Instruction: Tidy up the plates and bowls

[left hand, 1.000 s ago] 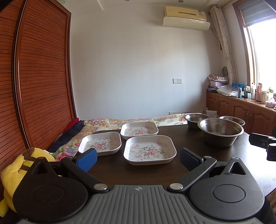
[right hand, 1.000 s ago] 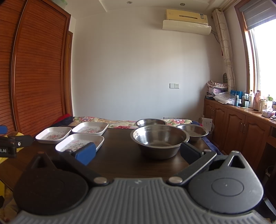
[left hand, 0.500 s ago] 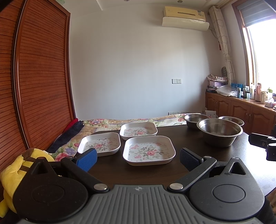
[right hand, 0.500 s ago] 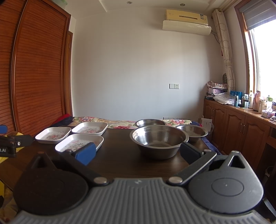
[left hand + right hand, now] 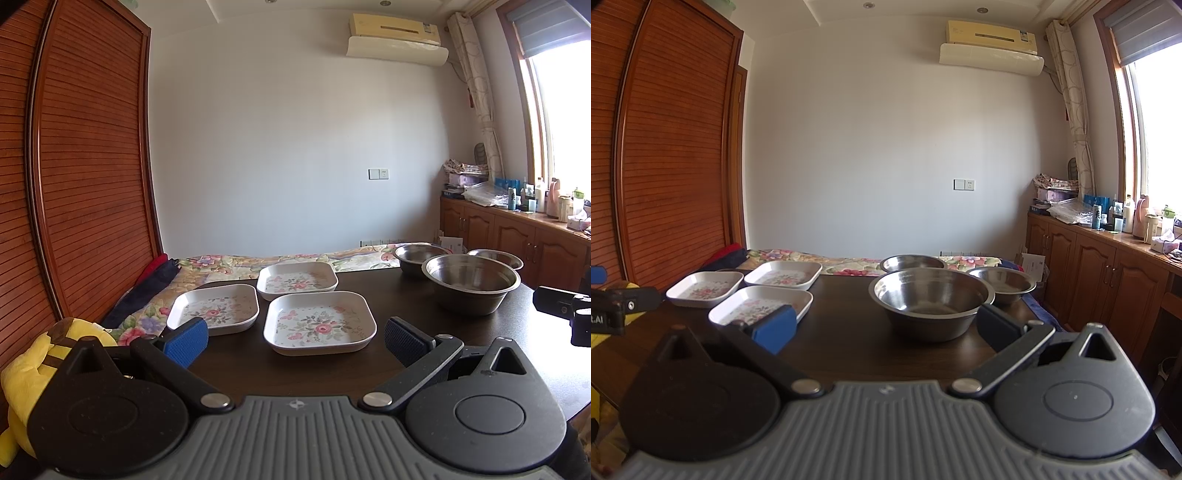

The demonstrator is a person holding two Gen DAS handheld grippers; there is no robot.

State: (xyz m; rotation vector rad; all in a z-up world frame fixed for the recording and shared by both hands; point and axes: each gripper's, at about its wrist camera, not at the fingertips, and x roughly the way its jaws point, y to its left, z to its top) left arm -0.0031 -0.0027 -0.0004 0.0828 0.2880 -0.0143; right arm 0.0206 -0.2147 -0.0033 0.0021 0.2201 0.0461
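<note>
We hold the left gripper [image 5: 295, 334] and the right gripper [image 5: 886, 325] with jaws spread wide and empty, short of the table [image 5: 406, 295]; three floral plates [image 5: 319, 321] lie flat on its left half, three steel bowls [image 5: 932, 295] on its right. The plates' rims are low and sloped — a shallow pinch may slip; the nearest bowl [image 5: 472, 282] is slick and light, so a jaw nudging its wall could skate it into the bowls behind.

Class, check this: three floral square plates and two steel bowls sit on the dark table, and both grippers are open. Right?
Wrong on the bowls: the right wrist view shows three, a large bowl in front and two smaller bowls behind. The rest stands.
</note>
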